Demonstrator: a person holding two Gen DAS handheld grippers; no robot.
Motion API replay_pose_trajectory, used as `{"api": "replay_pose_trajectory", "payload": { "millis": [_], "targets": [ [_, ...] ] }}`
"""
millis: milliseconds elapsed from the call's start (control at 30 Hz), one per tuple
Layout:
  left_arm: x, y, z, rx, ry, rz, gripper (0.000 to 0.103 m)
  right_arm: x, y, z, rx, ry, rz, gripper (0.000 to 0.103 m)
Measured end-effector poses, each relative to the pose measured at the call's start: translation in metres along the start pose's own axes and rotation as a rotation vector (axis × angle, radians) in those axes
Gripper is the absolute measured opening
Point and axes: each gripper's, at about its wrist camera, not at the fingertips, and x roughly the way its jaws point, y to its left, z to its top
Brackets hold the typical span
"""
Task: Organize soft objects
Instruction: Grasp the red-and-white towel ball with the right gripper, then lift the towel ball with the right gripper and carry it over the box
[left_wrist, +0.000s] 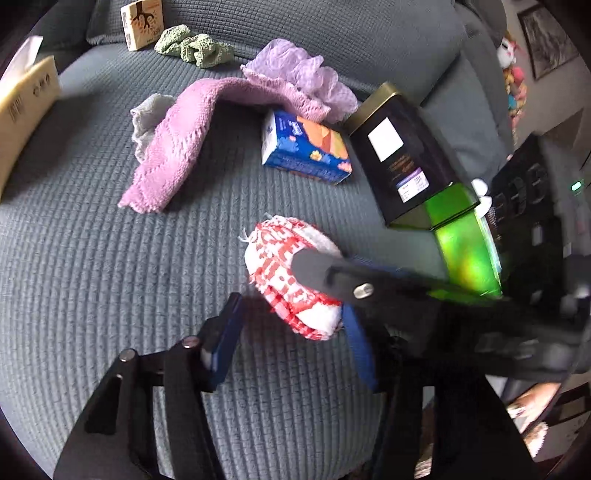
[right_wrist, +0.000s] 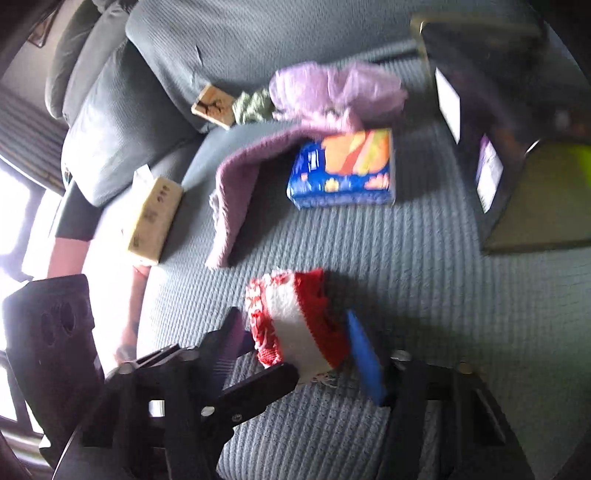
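Observation:
A folded red-and-white knitted cloth lies on the grey ribbed sofa seat. My left gripper straddles it. Its right blue pad touches the cloth, and a gap shows at its left pad. My right gripper has the cloth between both pads, which press on its sides. One black finger of the right gripper crosses the cloth's top in the left wrist view. A finger of the left gripper reaches in from the lower left in the right wrist view.
Behind the cloth lie a pink knitted cloth, a lilac mesh puff, a green knitted piece and a pale grey cloth. A blue-and-orange box, a dark tin, a wooden box and a cardboard box stand around.

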Motion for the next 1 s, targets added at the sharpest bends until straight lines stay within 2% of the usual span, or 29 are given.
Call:
{"api": "replay_pose_trajectory", "payload": {
  "millis": [67,167,267,533,700,800,1000],
  "targets": [
    [0.000,0.001,0.001,-0.003,0.008,-0.042,0.034,0.005,0.000,0.000,-0.002,0.004,0.005,0.049],
    [-0.004,-0.007,0.001,0.032,-0.027,-0.031,0.031,0.004,0.003,-0.001,-0.011,-0.006,0.008,0.046],
    [-0.016,-0.012,0.001,0.066,-0.083,-0.043,0.031,-0.008,0.009,-0.001,-0.029,-0.054,0.014,0.045],
    [-0.065,-0.033,-0.007,0.196,-0.287,-0.070,0.031,-0.065,0.041,-0.007,-0.168,-0.256,0.019,0.045],
    [-0.091,-0.045,-0.011,0.242,-0.409,-0.095,0.031,-0.095,0.056,-0.010,-0.189,-0.376,0.036,0.045],
    [-0.099,-0.052,-0.013,0.267,-0.458,-0.120,0.031,-0.111,0.066,-0.014,-0.227,-0.435,0.022,0.045],
    [-0.109,-0.054,-0.012,0.287,-0.512,-0.132,0.030,-0.125,0.080,-0.022,-0.255,-0.491,-0.014,0.045]
  ]
}}
